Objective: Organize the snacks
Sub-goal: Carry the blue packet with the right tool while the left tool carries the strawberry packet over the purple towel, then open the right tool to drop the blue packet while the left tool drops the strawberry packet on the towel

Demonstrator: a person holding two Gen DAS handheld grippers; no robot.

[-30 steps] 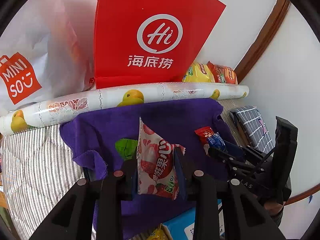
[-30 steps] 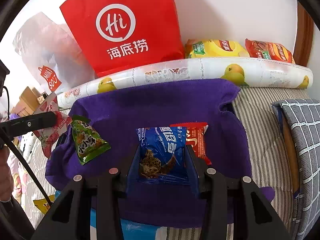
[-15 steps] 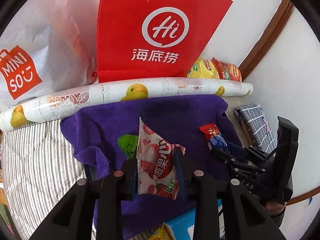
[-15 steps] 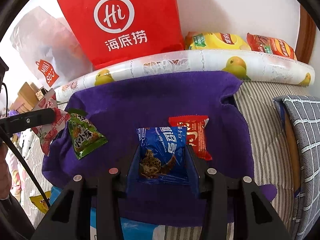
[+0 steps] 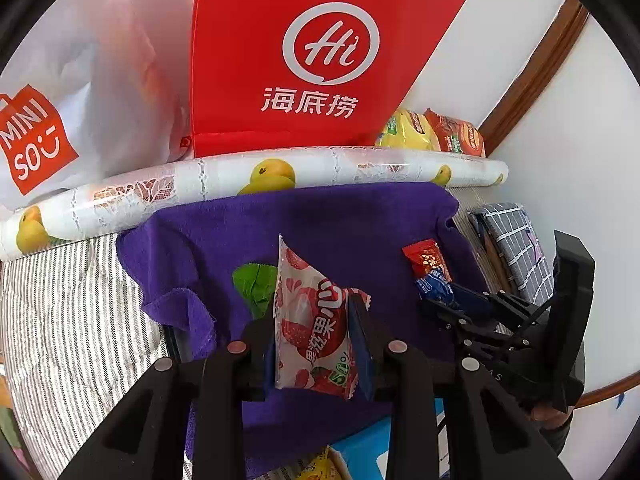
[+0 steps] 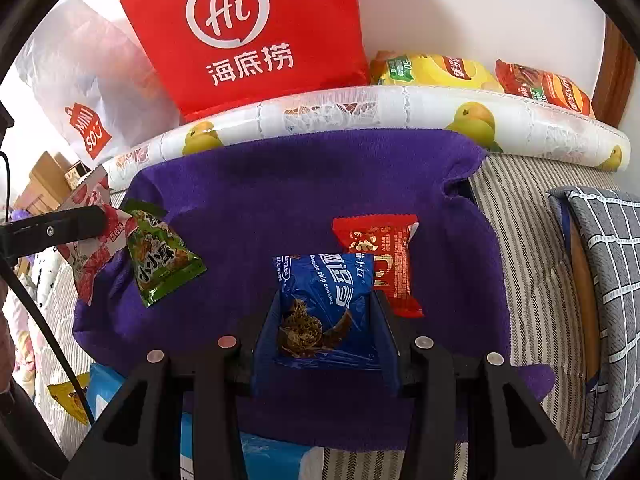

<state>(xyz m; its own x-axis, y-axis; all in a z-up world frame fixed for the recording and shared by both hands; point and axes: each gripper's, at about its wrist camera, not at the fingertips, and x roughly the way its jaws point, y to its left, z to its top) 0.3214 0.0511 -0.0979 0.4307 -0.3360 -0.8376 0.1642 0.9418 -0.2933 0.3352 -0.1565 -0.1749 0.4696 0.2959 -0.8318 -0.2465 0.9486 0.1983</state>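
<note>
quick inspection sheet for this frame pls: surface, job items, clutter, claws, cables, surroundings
Surface: purple towel spread over striped bedding.
Job's things: strawberry packet, blue cookie packet; red packet and green packet lie on the towel.
Clutter: fruit-print roll along the towel's far edge; yellow chip bag and red chip bag behind it.
Claws: left claw shut on strawberry packet; right claw shut on blue cookie packet.
Cables: thin black cable at left edge of the right view.
Surroundings: red Hi bag, Miniso bag, white wall, grey checked cushion.
</note>
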